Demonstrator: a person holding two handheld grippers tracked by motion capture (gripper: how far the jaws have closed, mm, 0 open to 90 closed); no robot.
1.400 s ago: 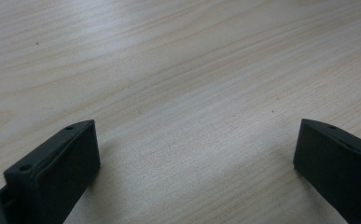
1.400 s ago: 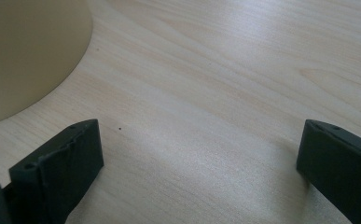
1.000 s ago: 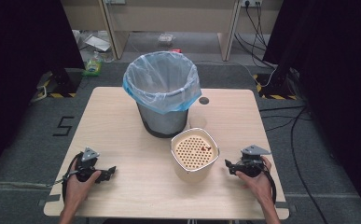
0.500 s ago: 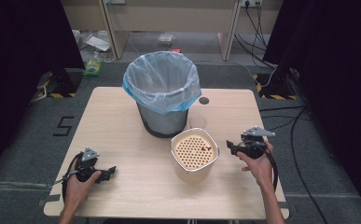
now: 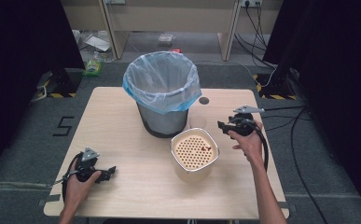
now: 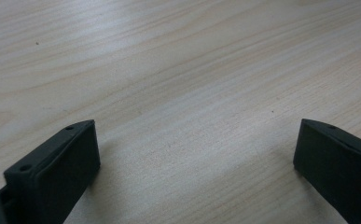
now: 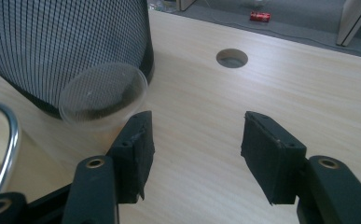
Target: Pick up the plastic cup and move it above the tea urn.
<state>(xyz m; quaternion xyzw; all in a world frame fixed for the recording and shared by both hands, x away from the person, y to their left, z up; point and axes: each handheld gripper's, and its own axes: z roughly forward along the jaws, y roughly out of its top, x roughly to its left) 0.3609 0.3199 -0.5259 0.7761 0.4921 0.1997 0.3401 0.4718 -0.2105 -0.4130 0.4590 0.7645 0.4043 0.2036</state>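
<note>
Right gripper in hand, we hover above the table near its right edge, jaws pointing toward the clear plastic cup that stands just beside the mesh bin. Our jaws have just been closing and now stand partly apart with nothing between them; in the right gripper view the cup sits just ahead of the left jaw, untouched, its wall see-through against the bin's black mesh. We see the bin, lined with a pale blue bag, near the middle of the far edge, and a round cable hole in the tabletop just to its right. Our cream pot with the perforated insert rests toward the centre of the table, in front of the bin, a few small reddish bits lying on the insert. Down at the near left corner, our left gripper rests low on the wood, jaws spread wide over bare tabletop in the left gripper view. Both cables trail back toward us.
</note>
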